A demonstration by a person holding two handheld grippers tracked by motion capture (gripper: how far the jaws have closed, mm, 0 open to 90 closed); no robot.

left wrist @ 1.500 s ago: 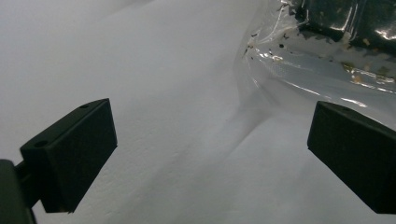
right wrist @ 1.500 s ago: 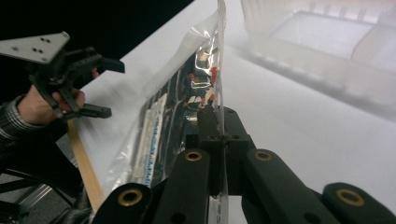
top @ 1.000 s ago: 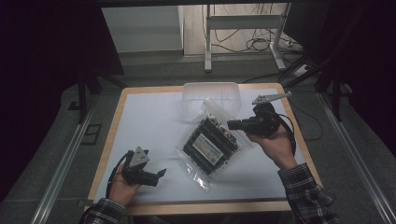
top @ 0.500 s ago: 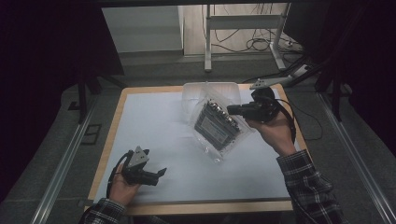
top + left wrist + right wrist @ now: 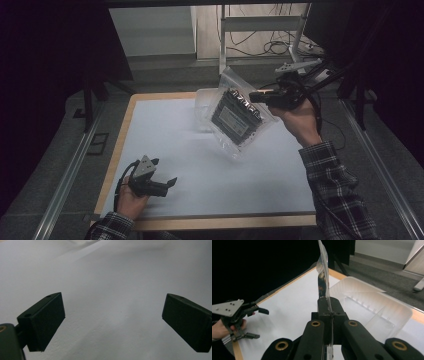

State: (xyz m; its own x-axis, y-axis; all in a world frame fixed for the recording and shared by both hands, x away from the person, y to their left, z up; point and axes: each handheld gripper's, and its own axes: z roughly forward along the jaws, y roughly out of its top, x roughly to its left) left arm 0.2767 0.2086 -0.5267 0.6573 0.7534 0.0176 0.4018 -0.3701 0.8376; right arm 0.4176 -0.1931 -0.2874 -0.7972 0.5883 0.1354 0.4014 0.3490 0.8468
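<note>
- High view: right gripper (image 5: 261,94) holds a clear plastic bag (image 5: 239,114) by its upper edge, lifted off the white table (image 5: 200,165) at the far side. A dark flat component (image 5: 234,112) sits inside the bag, tilted, hanging below the pinch. A clear bin (image 5: 204,100) stands just behind and partly under the bag
- High view: left gripper (image 5: 170,182) rests low on the near-left of the table, well apart from the bag, jaws spread, nothing between them
- Left gripper view: both black jaws stand wide apart over bare white table; empty
- Right gripper view: jaws pressed together on the thin edge of the bag (image 5: 323,272), which rises edge-on above them. The bin (image 5: 372,307) lies beyond, to the right; the left gripper (image 5: 249,310) shows far off at left
- Risk, judged: the pinch is on slick film only, not on the component; its weight could drag the bag out of the jaws
- Risk, judged: the hanging load can swing; a quick move may knock it on the bin rim or miss the bin
- Risk, judged: the film could tear or stretch at the pinch
</note>
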